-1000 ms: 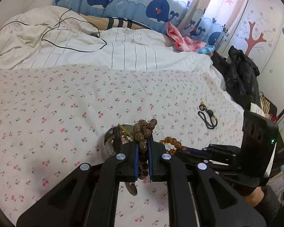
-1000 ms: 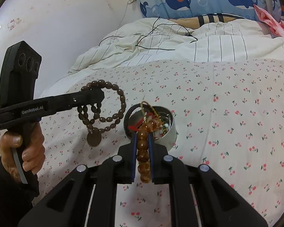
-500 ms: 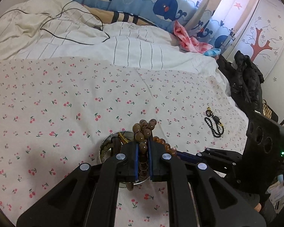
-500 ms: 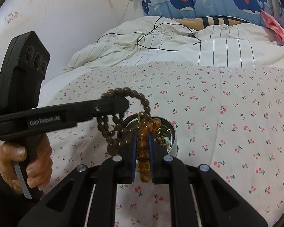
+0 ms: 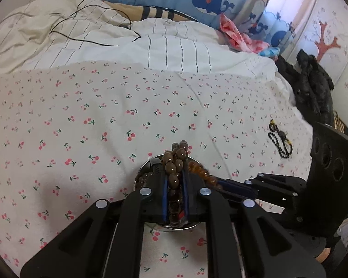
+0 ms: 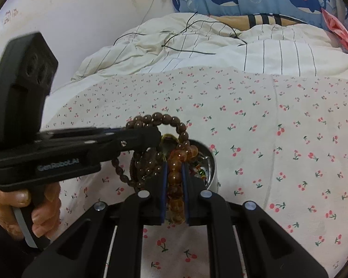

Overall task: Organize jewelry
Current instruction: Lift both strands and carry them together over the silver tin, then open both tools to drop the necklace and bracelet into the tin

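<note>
Left wrist view: the left gripper [image 5: 175, 185] clamps a dark brown bead bracelet [image 5: 176, 159] directly over the round metal tin [image 5: 140, 173] on the cherry-print sheet [image 5: 104, 115]. At 3 o'clock the right gripper [image 6: 175, 183] pinches an amber bead bracelet [image 6: 177, 162] over the same tin. A black bead string [image 5: 279, 142] lies at 2 o'clock, well apart.

A: What carries everything?
B: A bed with a cherry-print sheet [image 5: 132, 106].
A: And on it?
B: 1 round metal tin [image 6: 210, 162], 1 black bead string [image 5: 279, 140] well apart, a striped duvet [image 5: 174, 48] behind.
</note>
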